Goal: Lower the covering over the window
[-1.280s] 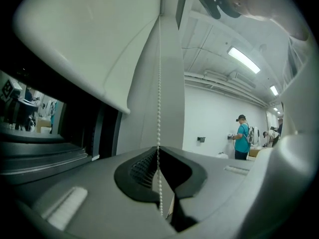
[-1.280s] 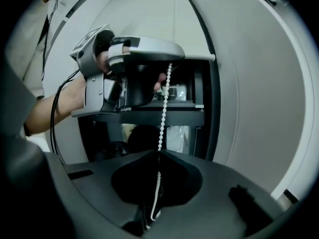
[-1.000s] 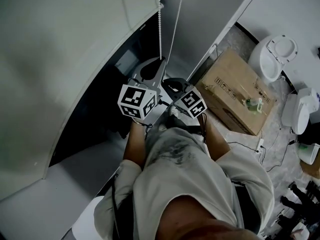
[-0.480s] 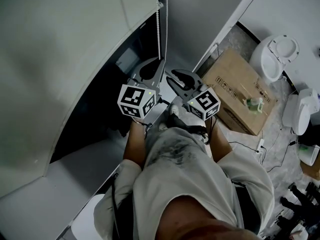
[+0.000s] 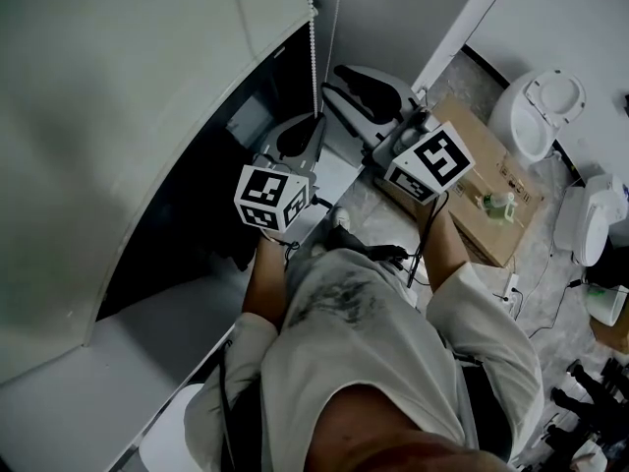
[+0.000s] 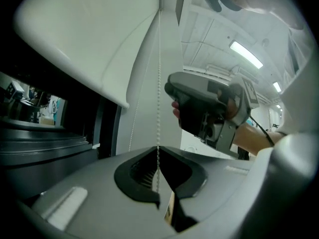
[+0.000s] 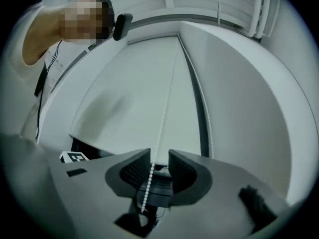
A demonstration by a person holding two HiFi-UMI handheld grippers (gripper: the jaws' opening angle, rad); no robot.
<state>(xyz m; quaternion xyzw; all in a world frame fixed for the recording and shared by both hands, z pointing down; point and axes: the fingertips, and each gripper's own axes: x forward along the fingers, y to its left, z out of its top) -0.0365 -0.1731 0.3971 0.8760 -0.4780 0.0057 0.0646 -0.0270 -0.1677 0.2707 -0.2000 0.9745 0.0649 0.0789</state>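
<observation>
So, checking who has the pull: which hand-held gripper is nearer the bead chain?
Left. The left hand-held gripper is shut on the bead chain; the right hand-held gripper, higher up, has just opened its jaws, which straddle the chain without pressing it.

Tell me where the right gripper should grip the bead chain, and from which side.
Grip the bead chain on the hanging strand between the pads of the right gripper, higher than where the left gripper is shut on the chain. Come level and head-on, a pad each side: the jaws, just opened, straddle it without pressing.
</observation>
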